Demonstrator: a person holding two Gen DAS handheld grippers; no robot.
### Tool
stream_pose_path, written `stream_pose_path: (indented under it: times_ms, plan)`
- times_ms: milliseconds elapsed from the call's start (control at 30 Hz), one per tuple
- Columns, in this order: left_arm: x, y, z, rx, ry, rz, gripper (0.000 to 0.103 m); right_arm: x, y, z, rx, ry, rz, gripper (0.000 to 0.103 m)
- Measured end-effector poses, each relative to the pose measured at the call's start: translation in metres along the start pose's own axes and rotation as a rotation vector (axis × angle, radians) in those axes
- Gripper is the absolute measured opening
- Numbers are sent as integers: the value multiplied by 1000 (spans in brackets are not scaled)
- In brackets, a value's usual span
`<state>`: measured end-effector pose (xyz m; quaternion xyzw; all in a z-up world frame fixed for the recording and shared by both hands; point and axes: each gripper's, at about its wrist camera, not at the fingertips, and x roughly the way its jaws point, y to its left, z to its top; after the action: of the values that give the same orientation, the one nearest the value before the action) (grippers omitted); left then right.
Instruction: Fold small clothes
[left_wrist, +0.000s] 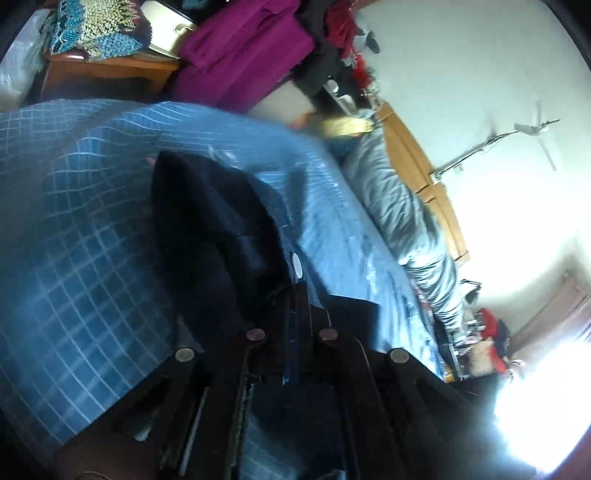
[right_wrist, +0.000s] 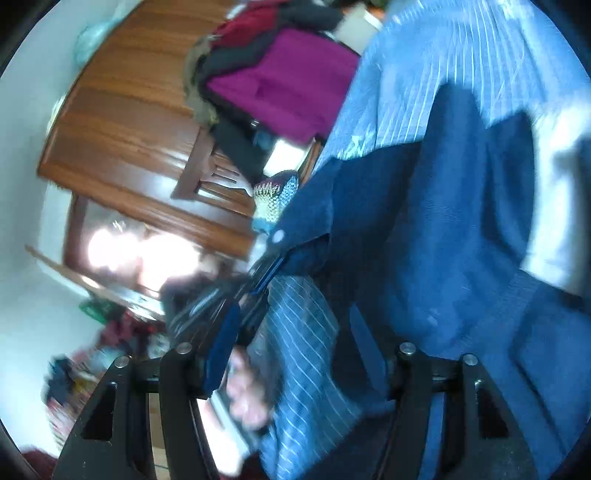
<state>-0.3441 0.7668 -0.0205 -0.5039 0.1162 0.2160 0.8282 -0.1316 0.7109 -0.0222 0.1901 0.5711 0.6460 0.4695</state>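
Dark navy garment (left_wrist: 221, 214) hung pinched in the left gripper (left_wrist: 297, 280) at centre frame, over the blue checked bedspread (left_wrist: 74, 221).

Only the left view showed those fingers clamped together on the cloth; the right view showed the right gripper (right_wrist: 295, 354) with fingers well apart, the navy cloth between them but ungripped. Magenta clothes (left_wrist: 243, 48) and a wooden nightstand (left_wrist: 110, 74) sat upper left. Blur hid the garment's edges.

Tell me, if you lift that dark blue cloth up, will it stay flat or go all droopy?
Probably droopy: the dark blue cloth pinched in the left gripper already sags in soft folds over the blue checked bedcover. It looks light, as one pinch lifts an edge. It likely won't slip.
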Motion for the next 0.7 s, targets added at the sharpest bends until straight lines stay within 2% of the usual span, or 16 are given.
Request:
stream_pose_path:
  times_ms: [133,200,400,433,467,533,567,600,700]
  plan:
    - [-6,-13,-1,-2,-1,-48,0,37,-13,9,105,20,113,76]
    - [-9,-23,-3,4,0,-76,0,46,-16,10,141,-7,125,81]
    - [-3,-45,-17,16,30,-120,0,48,-18,12,225,-89,217,81]
    - [-2,-48,-19,31,39,-121,0,47,-16,15,216,-90,206,77]
    - [-1,-53,-22,47,47,-123,0,45,-16,16,214,-87,200,60]
    - [1,-64,-28,86,74,-120,0,41,-20,22,235,-69,211,45]
    - [2,-70,-31,107,100,-140,0,33,-16,25,212,-73,178,14]
    - [-1,-80,-34,139,121,-143,0,20,-8,29,170,-83,149,4]
    - [-22,-108,-48,295,132,-153,0,-30,13,41,111,-159,180,4]
